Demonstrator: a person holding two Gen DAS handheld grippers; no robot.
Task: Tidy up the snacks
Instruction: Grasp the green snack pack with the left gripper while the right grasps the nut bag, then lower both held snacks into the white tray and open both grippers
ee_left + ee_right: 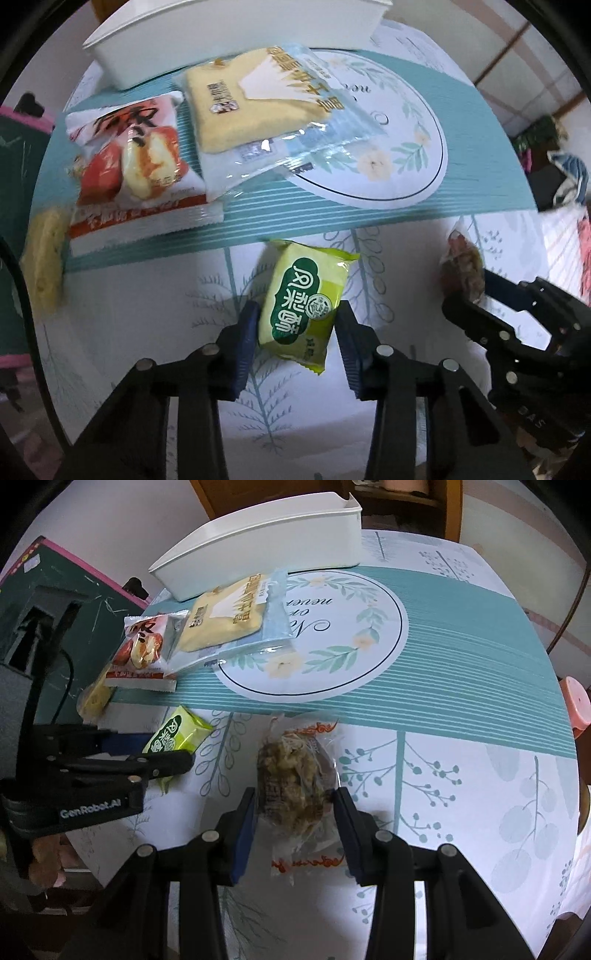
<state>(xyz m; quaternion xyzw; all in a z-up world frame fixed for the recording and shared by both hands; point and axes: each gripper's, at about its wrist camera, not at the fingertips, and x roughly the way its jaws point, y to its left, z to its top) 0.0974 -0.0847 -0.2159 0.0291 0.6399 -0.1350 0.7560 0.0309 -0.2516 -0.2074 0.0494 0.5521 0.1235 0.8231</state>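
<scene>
- Green snack packet point(306, 302): glossy plastic film.
- Clear wrapper point(299, 786): thin, crinkled, transparent plastic.
- White bin point(258, 542): smooth matt plastic.
- Tablecloth point(461, 775): smooth, printed, slight sheen.
- Left gripper point(295, 325): matt black plastic, ribbed blue pads.

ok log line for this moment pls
left gripper: shut on green snack pack | right gripper: shut on clear-wrapped snack | white bin: no snacks visible inside
</scene>
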